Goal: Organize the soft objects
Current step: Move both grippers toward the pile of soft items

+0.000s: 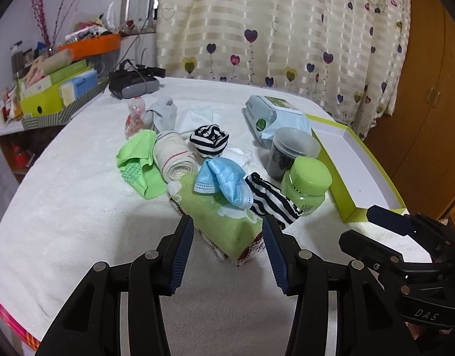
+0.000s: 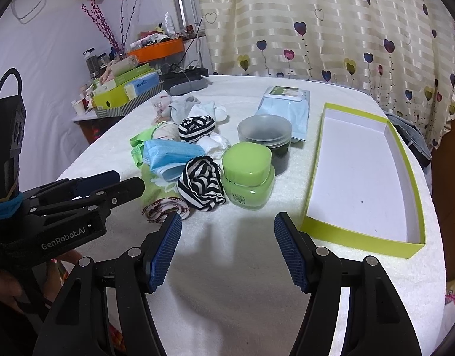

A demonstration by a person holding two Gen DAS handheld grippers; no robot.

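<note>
Left claw is standing wide open, holding nothing, its two blue-padded fingers straddling the near end of the green cloth without visibly touching it; right claw is also gaping wide and empty, hovering over bare white towelling on the desk, just short of the pile; soft objects are lying heaped at mid-desk: a blue face mask is resting on the far part of the green cloth, a black-and-white striped sock is lying beside it against the green jar, a second striped sock, balled, is sitting behind, with a rolled cream cloth and a bright green sock to the left, and a grey sock farther back; a clear tub with dark contents is standing behind the green jar, a pale blue wipes pack beyond it; the shallow green-edged box is lying open and empty on the right side of the desk, apart from the pile.
</note>
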